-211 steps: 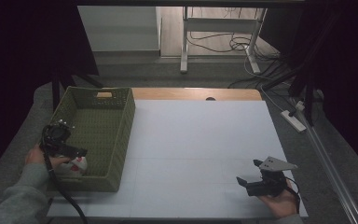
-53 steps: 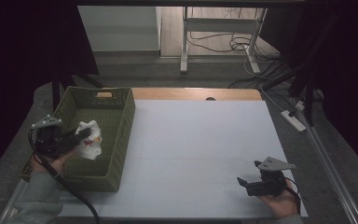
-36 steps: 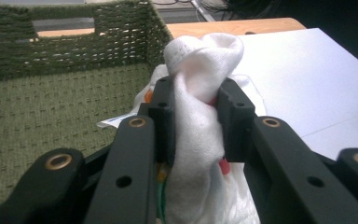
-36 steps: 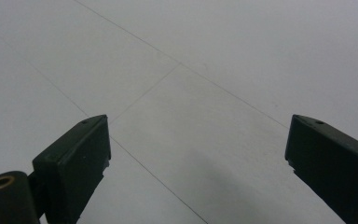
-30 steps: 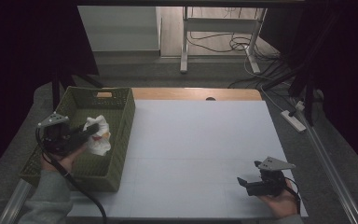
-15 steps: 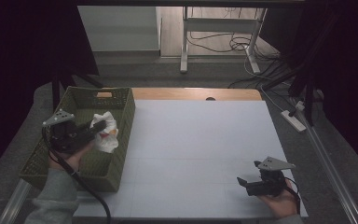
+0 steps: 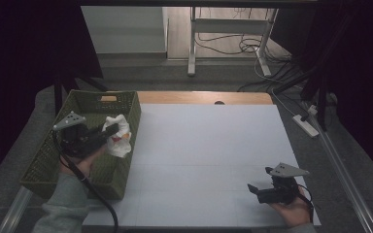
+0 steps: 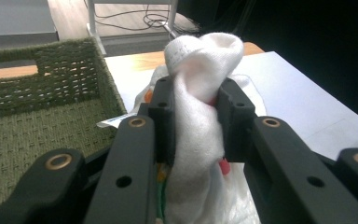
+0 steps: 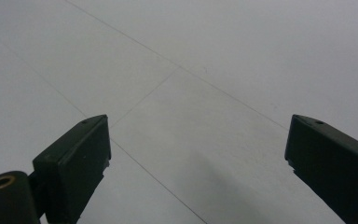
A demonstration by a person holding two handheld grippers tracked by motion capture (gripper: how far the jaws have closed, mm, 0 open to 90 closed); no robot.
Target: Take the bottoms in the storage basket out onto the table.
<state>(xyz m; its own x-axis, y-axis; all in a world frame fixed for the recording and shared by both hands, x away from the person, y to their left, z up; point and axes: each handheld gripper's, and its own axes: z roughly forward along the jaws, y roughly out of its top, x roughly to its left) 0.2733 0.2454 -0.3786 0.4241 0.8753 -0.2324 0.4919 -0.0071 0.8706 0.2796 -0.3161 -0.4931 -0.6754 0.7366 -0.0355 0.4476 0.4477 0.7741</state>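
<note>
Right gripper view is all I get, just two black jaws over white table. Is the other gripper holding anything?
Observer: Yes. The left gripper is shut on a white cloth.
Operator: Where is it, over the table?
Observer: In the high view it is above the green basket at the table's left edge, with the cloth near the basket's right wall.
Operator: Is the cloth plain white?
Observer: Not quite. The left gripper view shows small red and orange bits on it beside the jaws.

White cloth point(image 8: 200, 140) with orange, red and green bits, woven green basket point(image 7: 43, 165), white table point(image 7: 209, 145)
</note>
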